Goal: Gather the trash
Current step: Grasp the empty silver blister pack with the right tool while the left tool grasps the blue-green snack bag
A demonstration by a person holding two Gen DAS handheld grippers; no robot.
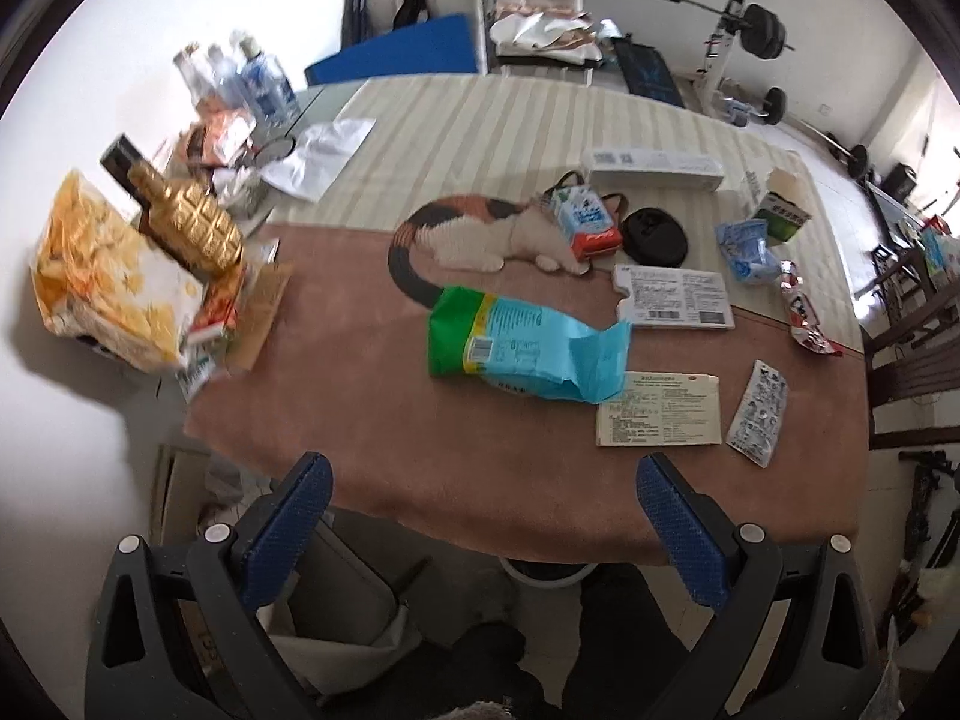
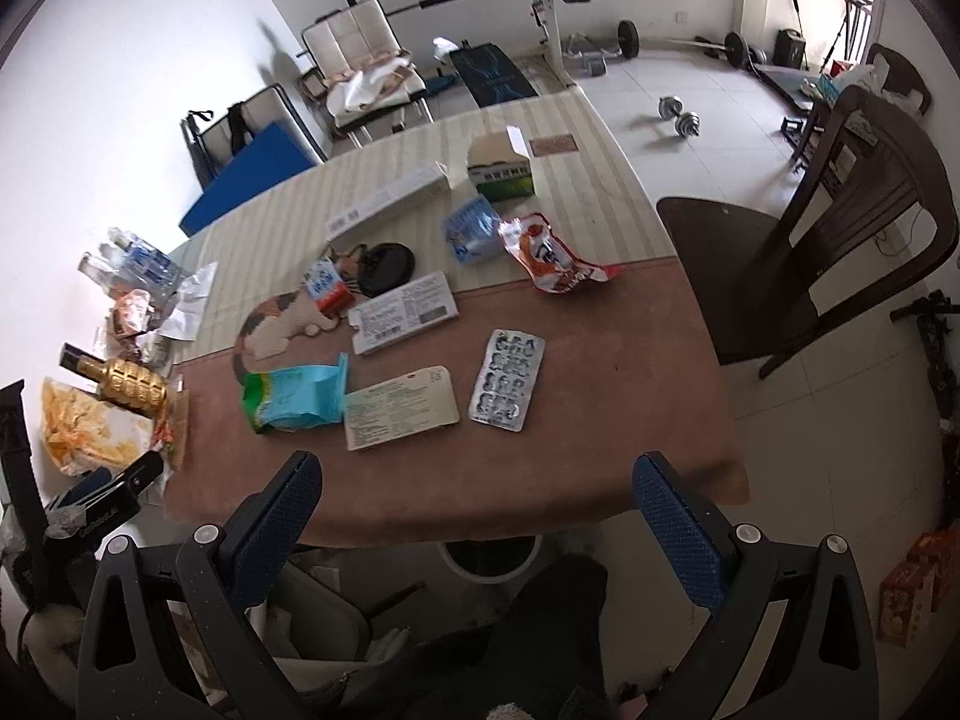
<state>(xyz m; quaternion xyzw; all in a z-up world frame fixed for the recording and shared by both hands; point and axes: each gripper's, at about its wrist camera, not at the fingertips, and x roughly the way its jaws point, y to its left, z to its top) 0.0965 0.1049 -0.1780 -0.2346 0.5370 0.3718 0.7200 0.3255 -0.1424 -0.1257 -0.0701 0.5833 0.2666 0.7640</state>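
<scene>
Trash lies scattered on the table (image 1: 480, 480): a green and blue wrapper (image 1: 516, 348) (image 2: 297, 399), a beige leaflet (image 1: 657, 411) (image 2: 399, 408), a silver blister pack (image 1: 757, 411) (image 2: 507, 381), a flattened white box (image 1: 675, 297) (image 2: 403, 312), a red snack pouch (image 1: 807, 315) (image 2: 555, 261), a small milk carton (image 1: 585, 219) (image 2: 327, 288), a crumpled blue wrapper (image 1: 747, 249) (image 2: 471, 231). My left gripper (image 1: 480, 531) is open, short of the table's near edge. My right gripper (image 2: 474, 525) is open too, nothing between its fingers.
A gold bottle (image 1: 186, 219) (image 2: 126, 384), a chip bag (image 1: 108, 294) and water bottles (image 1: 240, 75) crowd the table's left side. A dark chair (image 2: 810, 240) stands to the right. A bin (image 2: 522, 558) sits under the near edge. Gym gear fills the floor behind.
</scene>
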